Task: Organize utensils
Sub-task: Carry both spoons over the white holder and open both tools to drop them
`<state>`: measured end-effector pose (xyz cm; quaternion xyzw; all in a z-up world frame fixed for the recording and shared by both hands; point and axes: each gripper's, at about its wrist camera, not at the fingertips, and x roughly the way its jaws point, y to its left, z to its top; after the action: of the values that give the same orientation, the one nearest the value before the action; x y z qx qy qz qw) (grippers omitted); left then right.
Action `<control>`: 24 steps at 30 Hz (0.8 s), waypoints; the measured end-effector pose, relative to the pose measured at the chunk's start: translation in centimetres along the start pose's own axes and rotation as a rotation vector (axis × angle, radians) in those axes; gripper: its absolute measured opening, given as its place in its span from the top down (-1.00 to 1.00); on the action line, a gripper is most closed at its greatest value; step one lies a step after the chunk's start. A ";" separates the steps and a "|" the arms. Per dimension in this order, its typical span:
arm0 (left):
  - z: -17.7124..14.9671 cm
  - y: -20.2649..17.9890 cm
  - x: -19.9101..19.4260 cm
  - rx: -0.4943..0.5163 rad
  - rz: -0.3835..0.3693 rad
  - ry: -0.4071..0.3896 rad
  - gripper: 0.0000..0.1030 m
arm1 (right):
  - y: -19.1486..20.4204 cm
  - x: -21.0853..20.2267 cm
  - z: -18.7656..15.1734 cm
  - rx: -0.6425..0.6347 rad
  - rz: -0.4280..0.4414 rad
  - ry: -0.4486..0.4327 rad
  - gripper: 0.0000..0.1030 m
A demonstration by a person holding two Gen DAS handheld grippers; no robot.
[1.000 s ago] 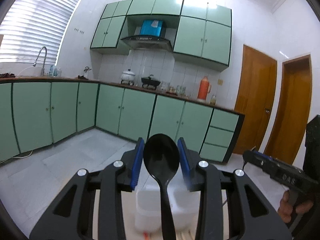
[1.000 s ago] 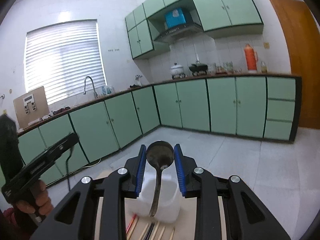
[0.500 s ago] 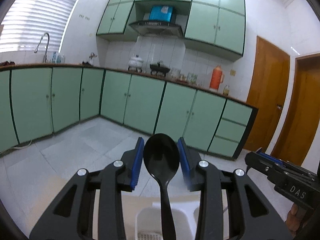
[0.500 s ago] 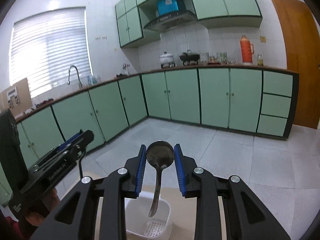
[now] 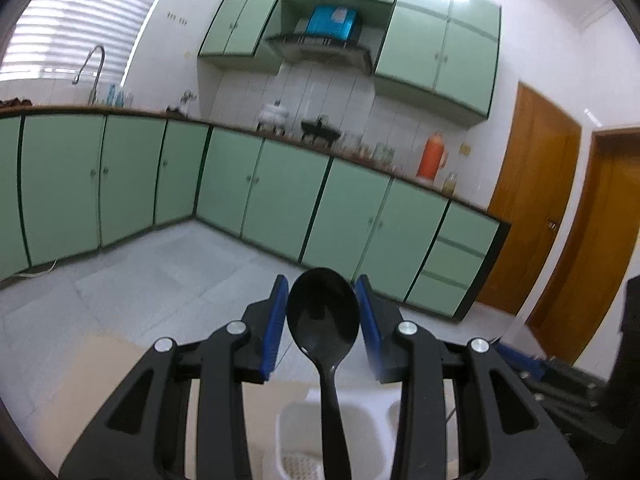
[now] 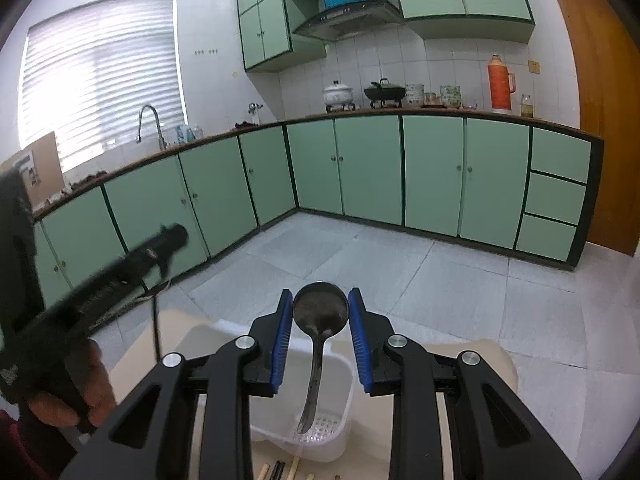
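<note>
My left gripper (image 5: 322, 312) is shut on a black plastic spoon (image 5: 322, 316), bowl up, handle pointing down over a white plastic utensil holder (image 5: 304, 440). My right gripper (image 6: 320, 316) is shut on a dark metal spoon (image 6: 320, 312), bowl up, its handle tip hanging inside the right compartment of the white utensil holder (image 6: 340, 424) above its perforated floor. The left gripper body also shows at the left of the right wrist view (image 6: 100, 284), held by a hand.
Several chopsticks (image 6: 280, 470) lie on the beige table (image 6: 472, 356) in front of the holder. Green kitchen cabinets (image 6: 400, 172) and a tiled floor lie beyond the table. The right gripper's body shows at the lower right of the left wrist view (image 5: 560, 376).
Both grippers tilted and shifted over the holder. The metal spoon's handle has come down into the holder's compartment. The black spoon now hangs over the holder's other side.
</note>
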<state>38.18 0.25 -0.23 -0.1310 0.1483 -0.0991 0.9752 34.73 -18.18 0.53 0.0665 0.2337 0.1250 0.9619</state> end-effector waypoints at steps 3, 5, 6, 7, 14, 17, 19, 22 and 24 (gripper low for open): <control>1.1 -0.5 0.7 0.015 0.012 -0.036 0.35 | -0.1 0.1 0.3 0.015 0.004 -0.003 0.46; 1.2 -0.9 1.9 0.025 0.025 -0.030 0.35 | -0.1 0.3 0.1 0.003 -0.010 0.006 0.46; 1.1 -1.0 2.7 0.036 0.040 -0.023 0.35 | -0.2 0.4 0.0 0.007 -0.013 0.010 0.46; 1.1 -1.1 3.3 0.043 0.046 -0.017 0.35 | -0.3 0.5 -0.1 0.015 -0.014 0.012 0.46; -1.3 -0.9 3.2 0.066 0.049 0.044 0.33 | -0.1 1.2 -0.8 0.018 -0.010 0.037 0.46; -1.9 -0.1 2.6 0.049 0.059 0.079 0.09 | 0.0 1.2 -1.2 0.014 0.008 0.052 0.44; -2.0 0.5 1.8 0.038 0.064 0.084 -0.01 | 0.1 1.0 -1.5 0.011 0.013 0.052 0.43; -1.9 1.0 0.3 0.033 0.064 0.088 -0.12 | 0.0 0.4 -2.0 0.026 0.013 0.052 0.27; -2.0 1.1 -0.9 0.039 0.062 0.090 -0.17 | -0.1 -0.4 -2.3 0.037 0.012 0.046 0.20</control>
<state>36.92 1.06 -2.17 -0.1025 0.1942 -0.0776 0.9725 33.34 -18.27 -1.33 0.0825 0.2574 0.1277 0.9543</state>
